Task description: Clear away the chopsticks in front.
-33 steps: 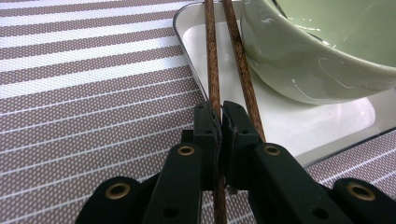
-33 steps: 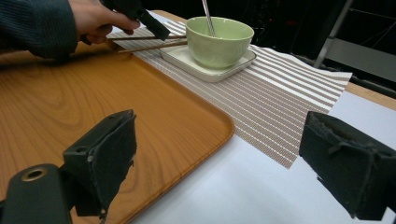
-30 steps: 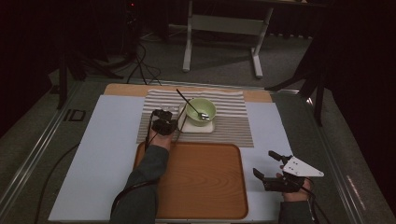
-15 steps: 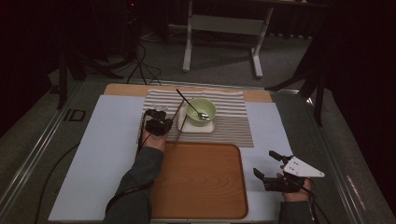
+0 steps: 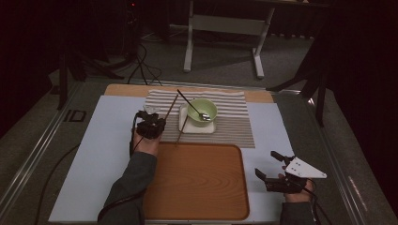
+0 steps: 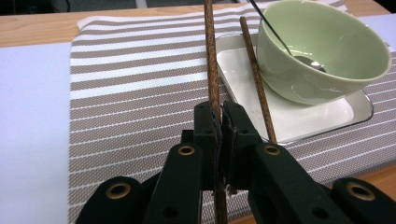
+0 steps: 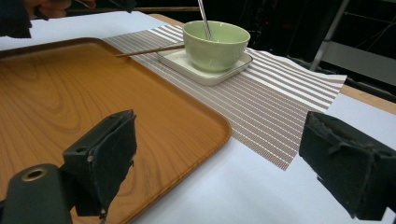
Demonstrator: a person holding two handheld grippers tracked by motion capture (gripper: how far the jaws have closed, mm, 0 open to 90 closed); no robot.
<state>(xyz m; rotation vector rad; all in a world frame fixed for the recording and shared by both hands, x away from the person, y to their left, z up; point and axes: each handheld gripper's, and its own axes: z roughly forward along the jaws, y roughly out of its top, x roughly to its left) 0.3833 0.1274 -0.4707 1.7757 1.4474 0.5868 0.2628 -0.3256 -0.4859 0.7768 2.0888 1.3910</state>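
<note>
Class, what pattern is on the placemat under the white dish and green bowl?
The placemat has brown and white stripes, clearest in the left gripper view.

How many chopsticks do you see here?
2. One chopstick is clamped in the left gripper over the striped mat; the other chopstick leans on the white plate beside the bowl.

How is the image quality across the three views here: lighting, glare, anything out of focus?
High view: dim, the room beyond the table near black, the tray lit evenly. Left gripper view: bright and sharp, with small glare spots on the bowl and the spoon inside it; the near fingers slightly soft. Right gripper view: the fingers blurred, the bowl fairly sharp, background dark.
</note>
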